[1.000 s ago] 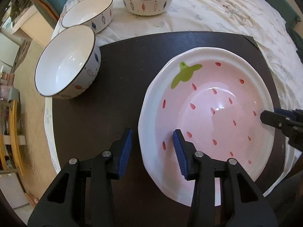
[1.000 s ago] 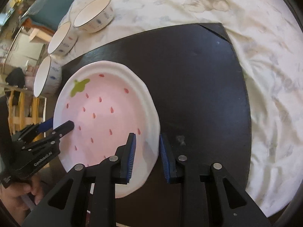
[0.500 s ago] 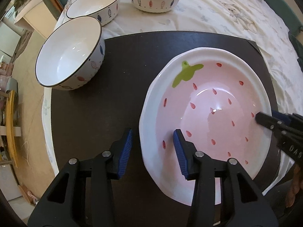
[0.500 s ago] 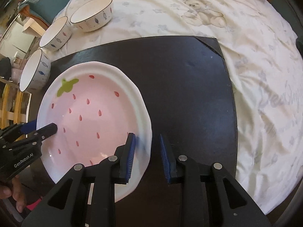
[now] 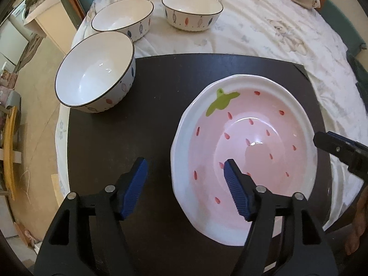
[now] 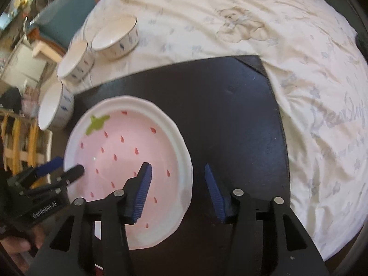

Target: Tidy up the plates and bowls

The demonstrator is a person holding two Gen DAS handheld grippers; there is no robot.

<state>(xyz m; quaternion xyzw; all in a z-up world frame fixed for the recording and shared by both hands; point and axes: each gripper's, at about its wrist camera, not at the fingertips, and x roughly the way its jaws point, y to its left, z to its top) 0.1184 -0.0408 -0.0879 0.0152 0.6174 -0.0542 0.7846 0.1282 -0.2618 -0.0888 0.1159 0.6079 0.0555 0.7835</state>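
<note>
Strawberry plate (image 5: pixel 248 138) flat on dark mat (image 5: pixel 161 96) — left gripper (image 5: pixel 185 184) and right gripper (image 6: pixel 177 188) both spread wide, straddling opposite rims, gripping nothing.

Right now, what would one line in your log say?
left gripper: open, straddling plate rim | right gripper: open, straddling opposite rim | plate: on black mat | three bowls: unstacked

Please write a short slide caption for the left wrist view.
Open left gripper straddles strawberry plate rim on black mat.
</note>
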